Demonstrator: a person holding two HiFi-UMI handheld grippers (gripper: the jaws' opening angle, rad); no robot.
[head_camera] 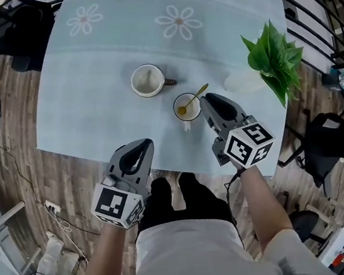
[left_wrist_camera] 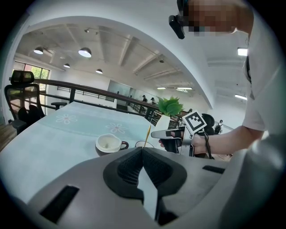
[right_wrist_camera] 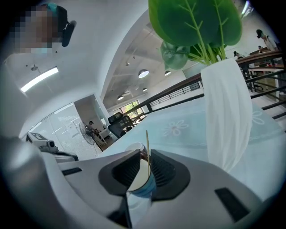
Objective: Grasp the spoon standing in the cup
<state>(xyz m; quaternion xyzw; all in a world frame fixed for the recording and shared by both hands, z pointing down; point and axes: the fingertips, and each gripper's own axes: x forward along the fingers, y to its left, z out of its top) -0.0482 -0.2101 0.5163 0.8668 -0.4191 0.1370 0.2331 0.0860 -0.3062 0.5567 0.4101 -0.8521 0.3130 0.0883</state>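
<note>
A white cup [head_camera: 186, 107] stands on the pale blue tablecloth [head_camera: 95, 121] with a gold spoon [head_camera: 193, 98] leaning in it, handle up and to the right. My right gripper [head_camera: 206, 99] sits just right of the cup at the handle's end. In the right gripper view the thin spoon handle [right_wrist_camera: 146, 142] rises in the narrow gap of the open right gripper [right_wrist_camera: 145, 154], with the cup [right_wrist_camera: 136, 176] below. My left gripper [head_camera: 140, 145] hovers at the table's front edge, shut on nothing [left_wrist_camera: 143, 150]. From it I see the spoon [left_wrist_camera: 148, 133] and the right gripper [left_wrist_camera: 166, 133].
A second white cup with a brown handle [head_camera: 147, 80] stands left of the spoon cup, also in the left gripper view [left_wrist_camera: 108, 143]. A leafy plant [head_camera: 276, 58] in a white vase [right_wrist_camera: 225, 116] stands close on the right. Chairs and railings surround the table.
</note>
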